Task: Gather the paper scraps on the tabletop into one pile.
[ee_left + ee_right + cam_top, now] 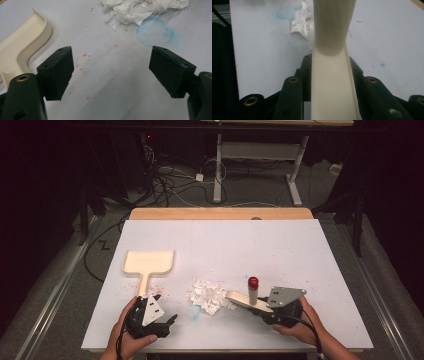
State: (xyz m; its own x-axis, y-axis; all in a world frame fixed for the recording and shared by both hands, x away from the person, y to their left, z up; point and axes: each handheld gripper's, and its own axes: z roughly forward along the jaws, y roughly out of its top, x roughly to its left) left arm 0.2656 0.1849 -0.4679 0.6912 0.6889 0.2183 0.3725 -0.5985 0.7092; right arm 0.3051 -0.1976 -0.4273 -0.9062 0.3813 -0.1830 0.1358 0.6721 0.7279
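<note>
We clamp a cream brush handle in the right gripper, beside the crumpled tissue pile; our left gripper sits spread near the dustpan

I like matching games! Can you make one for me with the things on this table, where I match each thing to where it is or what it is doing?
Things:
1. dustpan
2. paper scraps
3. brush
4. left gripper

Places or states:
A. heaped in the middle of the table, next to a blue ring stain
B. open, holding nothing
C. lying flat at the left, handle towards the person
D. clamped in the right gripper

Pairs: 1-C, 2-A, 3-D, 4-B
</note>
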